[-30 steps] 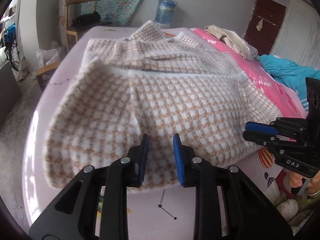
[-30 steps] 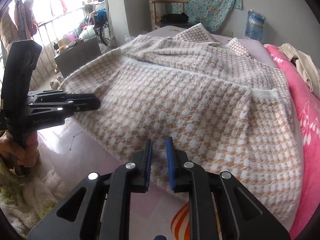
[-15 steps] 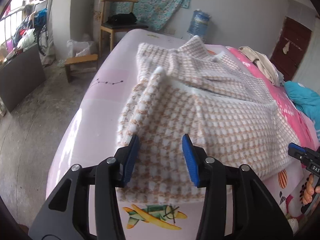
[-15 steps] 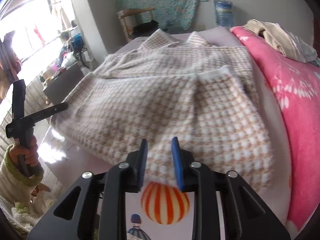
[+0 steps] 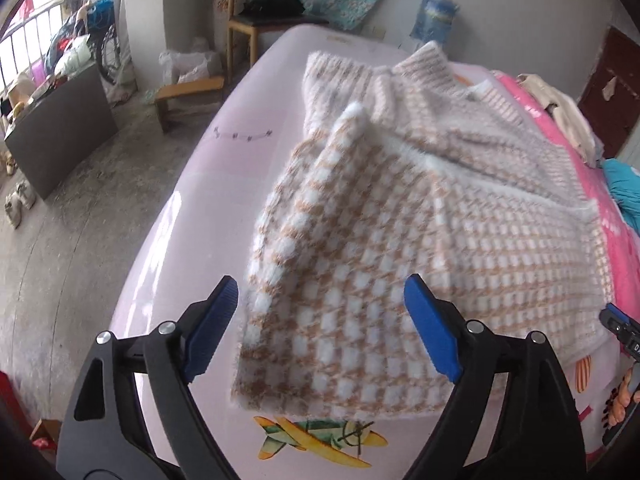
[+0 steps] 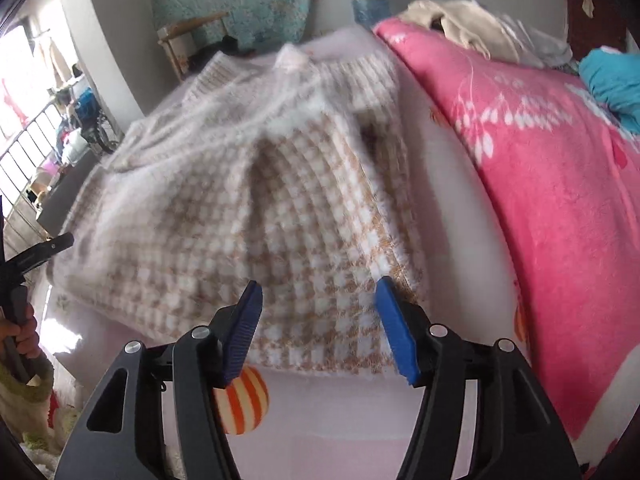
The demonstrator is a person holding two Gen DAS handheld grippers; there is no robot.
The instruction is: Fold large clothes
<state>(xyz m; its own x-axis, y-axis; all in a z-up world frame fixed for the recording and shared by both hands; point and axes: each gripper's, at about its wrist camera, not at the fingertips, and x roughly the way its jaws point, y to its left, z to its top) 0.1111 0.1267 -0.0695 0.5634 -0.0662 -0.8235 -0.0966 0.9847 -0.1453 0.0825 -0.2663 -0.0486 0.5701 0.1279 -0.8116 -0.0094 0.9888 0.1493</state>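
A fuzzy beige-and-white checked sweater [image 5: 400, 216] lies spread on the pale pink bed sheet [image 5: 224, 184], its sleeves folded in over the body. My left gripper [image 5: 320, 320] hovers over the sweater's near left hem corner, jaws opening wide, pads clear of the fabric. In the right wrist view the same sweater [image 6: 256, 208] fills the middle. My right gripper [image 6: 318, 320] hangs above its near right hem corner, jaws opening, nothing pressed between the pads. The other gripper's tip [image 6: 48, 248] shows at the left edge.
A pink floral blanket [image 6: 540, 184] covers the bed's right side, with beige clothes [image 6: 460, 28] and a teal garment [image 6: 612, 80] on it. A wooden chair [image 5: 256, 20], a low stool [image 5: 184, 92] and a water bottle [image 5: 436, 16] stand beyond the bed. Grey floor lies left.
Both grippers' jaws have spread from nearly shut to wide. The left gripper slid toward the sweater's left hem corner, the right toward its right hem corner, each rolling.
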